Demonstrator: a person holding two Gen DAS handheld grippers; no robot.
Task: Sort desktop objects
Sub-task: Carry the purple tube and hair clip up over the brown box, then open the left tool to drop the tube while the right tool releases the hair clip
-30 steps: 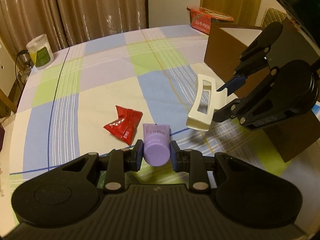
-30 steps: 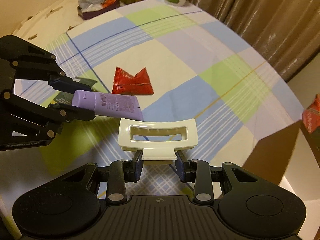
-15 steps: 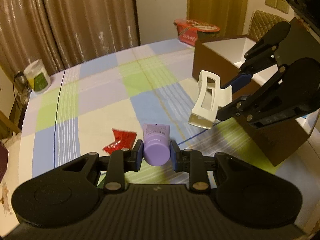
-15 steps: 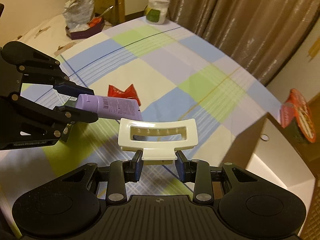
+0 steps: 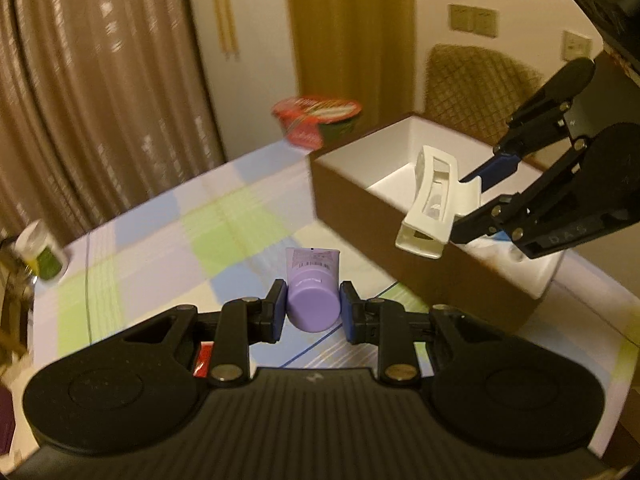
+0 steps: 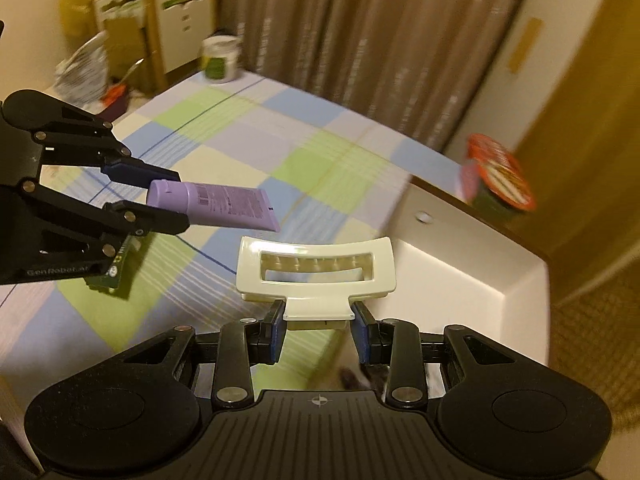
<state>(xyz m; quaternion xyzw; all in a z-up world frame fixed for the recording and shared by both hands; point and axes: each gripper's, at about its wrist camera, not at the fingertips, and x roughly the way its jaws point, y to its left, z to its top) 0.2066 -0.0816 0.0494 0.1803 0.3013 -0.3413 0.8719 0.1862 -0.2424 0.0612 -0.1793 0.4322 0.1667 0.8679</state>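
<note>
My left gripper (image 5: 313, 310) is shut on a purple tube (image 5: 312, 288) and holds it above the checked tablecloth; the tube also shows in the right wrist view (image 6: 224, 202). My right gripper (image 6: 318, 326) is shut on a white hair claw clip (image 6: 316, 270). In the left wrist view the clip (image 5: 434, 210) hangs over the near wall of the brown box (image 5: 360, 196) with a white inside. The box (image 6: 472, 256) lies just ahead and right of the right gripper.
A red-lidded cup (image 5: 318, 120) stands behind the box. A white jar with a green label (image 6: 220, 60) is at the table's far edge. A red wrapper (image 5: 202, 358) peeks from under the left gripper. A dark green packet (image 6: 120, 268) lies under the left gripper.
Both grippers have risen and swung toward the box with their objects. The clip is now over the box's near wall. The red wrapper has slipped almost out of sight.
</note>
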